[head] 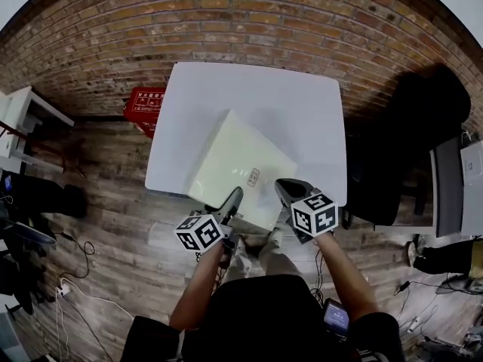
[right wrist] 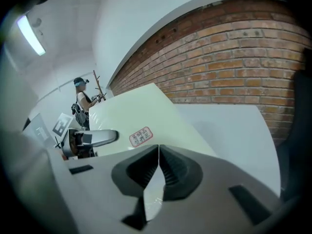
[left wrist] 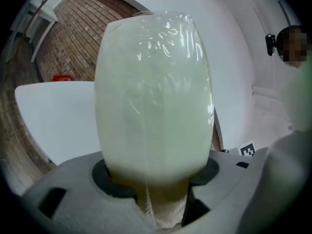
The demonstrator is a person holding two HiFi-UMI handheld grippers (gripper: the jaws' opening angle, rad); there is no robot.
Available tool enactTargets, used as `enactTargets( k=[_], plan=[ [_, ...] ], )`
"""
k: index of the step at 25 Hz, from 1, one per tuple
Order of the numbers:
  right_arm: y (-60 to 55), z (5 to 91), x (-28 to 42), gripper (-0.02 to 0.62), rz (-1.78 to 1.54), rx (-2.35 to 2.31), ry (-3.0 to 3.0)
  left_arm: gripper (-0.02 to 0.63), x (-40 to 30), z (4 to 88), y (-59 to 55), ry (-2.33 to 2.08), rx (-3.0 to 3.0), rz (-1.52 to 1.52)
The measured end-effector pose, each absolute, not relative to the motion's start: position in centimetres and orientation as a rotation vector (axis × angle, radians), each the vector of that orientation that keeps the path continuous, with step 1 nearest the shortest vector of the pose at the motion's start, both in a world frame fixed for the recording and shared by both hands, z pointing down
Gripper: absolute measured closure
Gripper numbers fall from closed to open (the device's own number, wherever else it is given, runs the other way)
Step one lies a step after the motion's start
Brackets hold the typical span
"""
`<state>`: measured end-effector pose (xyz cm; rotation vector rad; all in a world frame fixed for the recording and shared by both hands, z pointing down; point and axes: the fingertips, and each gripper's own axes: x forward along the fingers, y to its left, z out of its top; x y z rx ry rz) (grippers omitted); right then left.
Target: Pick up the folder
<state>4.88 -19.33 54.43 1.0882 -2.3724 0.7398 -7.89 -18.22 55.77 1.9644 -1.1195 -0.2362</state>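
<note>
The far half and the right strip of the white table [head: 302, 104] lie bare, open to a reach from above. The folder [head: 241, 157], tilted up, covers the near middle. The brick wall [head: 226, 21] closes the far side. A red box [head: 143, 104] stands at the table's left edge, and a black shape [head: 423, 119] stands near its right. The wooden floor [head: 106, 179] on the left is open.

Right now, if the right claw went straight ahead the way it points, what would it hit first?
The folder: the right claw is shut on its edge. Past it lies the white table, probably next, though depth is unclear.
</note>
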Motion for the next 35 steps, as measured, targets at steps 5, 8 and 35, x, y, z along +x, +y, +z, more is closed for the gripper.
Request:
enactTargets(
  k=[5,8,35],
  plan=[
    [-18.8,52.0,4.7,0.565,0.71,1.164,-2.424,0.331,-8.9,53.2,-18.1,-1.152,2.066,-0.178],
    [-18.2,50.7,4.5,0.565,0.694,1.196,-2.451,0.333,-9.3,51.5,-18.1,-1.177,2.14,-0.139],
    [-13.9,39.9,10.2,0.565,0.433,1.405,-2.654,0.336,-5.0,39.1,-13.1,-1.354,2.489,-0.082]
  ],
)
